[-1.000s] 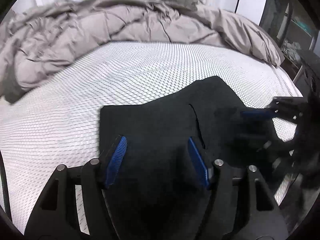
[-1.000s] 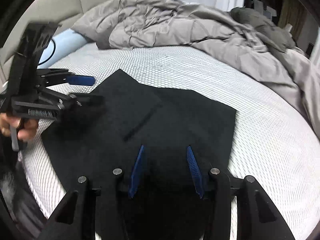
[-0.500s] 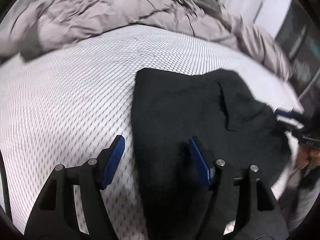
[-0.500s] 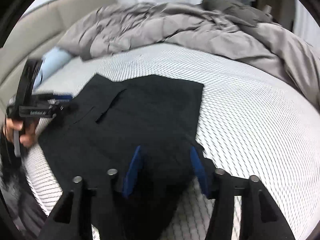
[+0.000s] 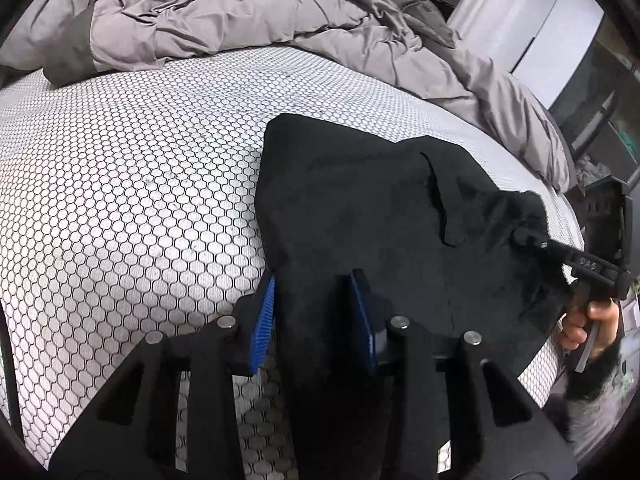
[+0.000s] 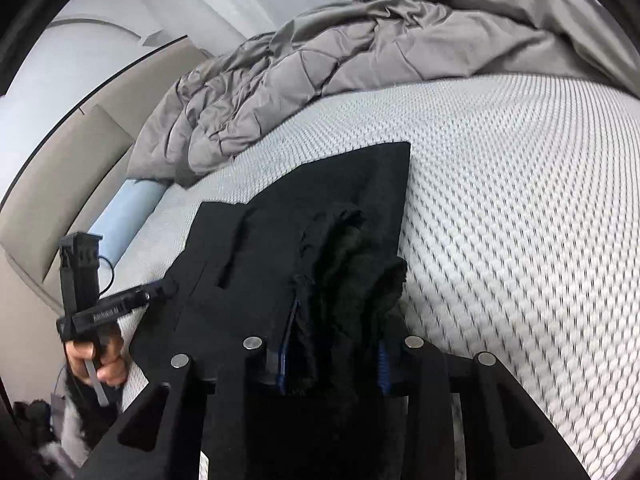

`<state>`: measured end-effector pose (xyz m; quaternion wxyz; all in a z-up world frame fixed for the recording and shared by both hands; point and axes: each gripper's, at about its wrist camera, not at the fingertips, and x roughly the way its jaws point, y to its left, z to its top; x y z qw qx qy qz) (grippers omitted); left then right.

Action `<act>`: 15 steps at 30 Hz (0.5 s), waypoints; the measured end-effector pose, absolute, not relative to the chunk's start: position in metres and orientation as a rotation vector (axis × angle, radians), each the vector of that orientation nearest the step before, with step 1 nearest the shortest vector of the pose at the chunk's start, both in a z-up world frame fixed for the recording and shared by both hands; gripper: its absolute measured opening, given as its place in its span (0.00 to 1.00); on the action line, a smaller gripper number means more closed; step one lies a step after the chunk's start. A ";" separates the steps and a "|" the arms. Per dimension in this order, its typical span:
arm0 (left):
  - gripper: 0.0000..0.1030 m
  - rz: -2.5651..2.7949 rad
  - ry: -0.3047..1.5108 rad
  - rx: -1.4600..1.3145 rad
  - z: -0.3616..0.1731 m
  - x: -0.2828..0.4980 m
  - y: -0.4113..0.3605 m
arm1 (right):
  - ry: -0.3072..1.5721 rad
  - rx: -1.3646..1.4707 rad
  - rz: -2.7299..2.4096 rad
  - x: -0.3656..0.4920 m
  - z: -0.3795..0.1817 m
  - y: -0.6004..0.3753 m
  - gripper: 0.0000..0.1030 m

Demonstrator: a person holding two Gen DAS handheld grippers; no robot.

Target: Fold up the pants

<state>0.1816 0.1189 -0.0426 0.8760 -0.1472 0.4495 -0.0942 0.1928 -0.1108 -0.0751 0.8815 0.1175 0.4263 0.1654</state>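
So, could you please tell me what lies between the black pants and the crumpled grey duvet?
Only bare honeycomb-patterned mattress separates the black pants from the grey duvet; both wrist views show this.

Soft, even daylight fills both my views, brightest on the white wall (image 6: 100, 20) beyond the mattress (image 5: 132, 208). My black pants (image 5: 360, 208) swallow detail, showing almost none. Fisheye bending darkens every corner, and the mattress weave smears near the right view's edge.
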 end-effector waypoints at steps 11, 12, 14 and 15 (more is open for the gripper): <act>0.50 -0.116 0.842 -0.204 -0.021 0.139 0.094 | 0.911 0.126 0.312 0.165 -0.064 -0.108 0.66; 0.51 -0.126 0.832 -0.199 -0.021 0.132 0.088 | 0.908 0.093 0.323 0.156 -0.063 -0.103 0.68; 0.51 -0.133 0.835 -0.170 -0.022 0.125 0.078 | 0.932 0.023 0.313 0.148 -0.070 -0.099 0.69; 0.52 -0.116 0.836 -0.134 -0.022 0.120 0.072 | 0.954 -0.011 0.283 0.145 -0.076 -0.101 0.70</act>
